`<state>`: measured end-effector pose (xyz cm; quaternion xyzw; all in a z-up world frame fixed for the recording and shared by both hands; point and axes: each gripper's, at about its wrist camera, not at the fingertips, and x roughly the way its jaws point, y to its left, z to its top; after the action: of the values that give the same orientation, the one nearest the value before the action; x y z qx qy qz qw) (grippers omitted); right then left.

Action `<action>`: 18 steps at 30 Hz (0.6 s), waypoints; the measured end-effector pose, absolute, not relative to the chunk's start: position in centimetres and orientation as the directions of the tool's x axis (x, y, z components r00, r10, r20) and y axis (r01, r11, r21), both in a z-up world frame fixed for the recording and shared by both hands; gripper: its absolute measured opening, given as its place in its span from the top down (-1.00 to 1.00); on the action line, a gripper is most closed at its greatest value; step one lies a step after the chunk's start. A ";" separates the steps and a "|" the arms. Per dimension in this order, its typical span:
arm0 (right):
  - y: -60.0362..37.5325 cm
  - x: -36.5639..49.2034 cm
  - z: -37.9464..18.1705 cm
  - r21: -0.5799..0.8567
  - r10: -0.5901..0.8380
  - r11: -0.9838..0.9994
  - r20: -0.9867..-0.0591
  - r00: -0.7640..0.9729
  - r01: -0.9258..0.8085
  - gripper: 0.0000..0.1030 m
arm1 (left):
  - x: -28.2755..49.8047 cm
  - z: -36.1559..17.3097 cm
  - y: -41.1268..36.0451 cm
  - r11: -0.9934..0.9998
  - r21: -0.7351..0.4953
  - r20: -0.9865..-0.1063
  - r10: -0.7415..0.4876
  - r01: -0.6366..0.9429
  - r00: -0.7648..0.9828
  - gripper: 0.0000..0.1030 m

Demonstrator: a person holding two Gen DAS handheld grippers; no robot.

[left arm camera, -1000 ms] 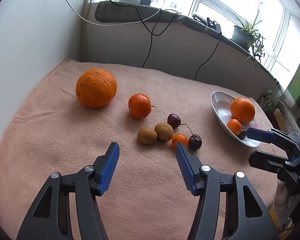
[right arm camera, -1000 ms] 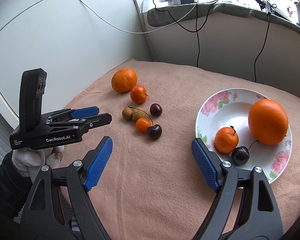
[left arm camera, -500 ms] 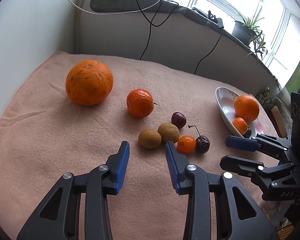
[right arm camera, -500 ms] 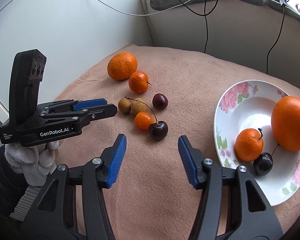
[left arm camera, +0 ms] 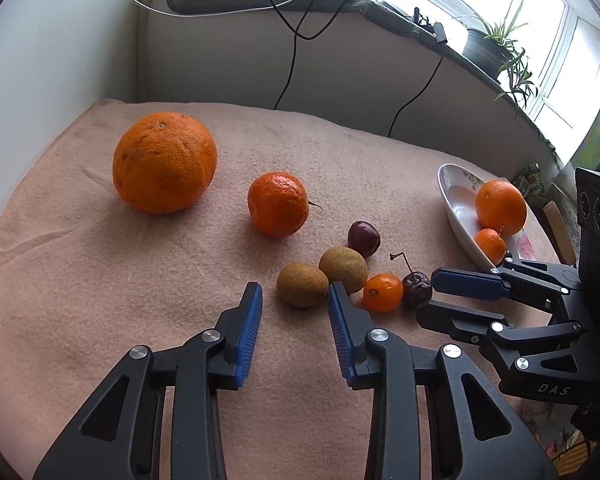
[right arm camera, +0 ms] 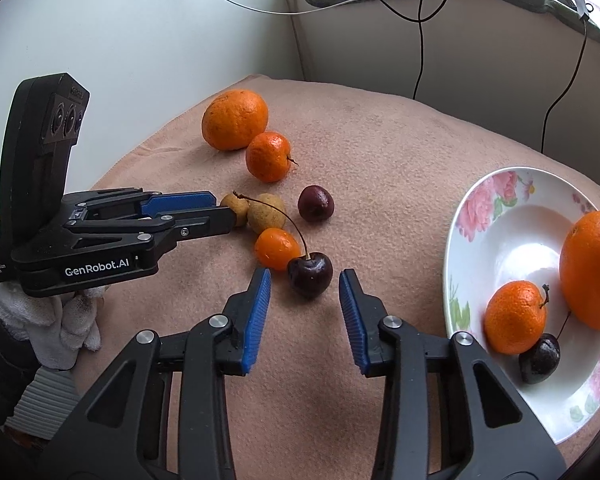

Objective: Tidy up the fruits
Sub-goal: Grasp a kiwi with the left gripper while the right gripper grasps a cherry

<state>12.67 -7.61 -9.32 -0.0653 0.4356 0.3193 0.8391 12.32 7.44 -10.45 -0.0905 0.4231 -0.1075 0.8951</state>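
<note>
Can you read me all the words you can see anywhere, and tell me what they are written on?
"GenRobot.AI" is on the side of the left gripper, in white letters.
"DAS" is on the body of the right gripper.
Tiny white print sits at the back end of the left gripper's body; it is too small to read.
The green packet past the plate has print too blurred to read.

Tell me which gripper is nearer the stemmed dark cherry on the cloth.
Right. The right gripper is open just short of the stemmed cherry. The left gripper sits farther off by a brown fruit.
</note>
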 end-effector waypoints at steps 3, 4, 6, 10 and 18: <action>-7.3 12.9 -9.6 0.159 0.474 0.784 -0.778 0.412 -0.600 0.27 | 12.5 -10.6 7.5 0.960 -0.253 -0.741 -0.272 0.119 0.614 0.37; -7.2 13.0 -9.7 0.156 0.471 0.783 -0.780 0.411 -0.602 0.28 | 12.6 -10.6 7.5 0.960 -0.253 -0.741 -0.272 0.120 0.614 0.37; -7.1 13.2 -9.9 0.158 0.473 0.781 -0.782 0.406 -0.604 0.28 | 12.7 -10.6 7.5 0.960 -0.252 -0.742 -0.274 0.125 0.612 0.37; -7.1 13.5 -10.1 0.168 0.480 0.776 -0.783 0.397 -0.608 0.28 | 13.1 -10.7 7.2 0.959 -0.248 -0.744 -0.278 0.135 0.607 0.37; -7.2 13.7 -10.3 0.166 0.478 0.779 -0.783 0.399 -0.605 0.49 | 13.4 -10.6 6.6 0.959 -0.241 -0.741 -0.280 0.148 0.610 0.50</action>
<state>13.72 -7.18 -10.27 -0.0723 0.4414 0.3248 0.8333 13.40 6.57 -10.61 -0.0778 0.4250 -0.1197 0.8938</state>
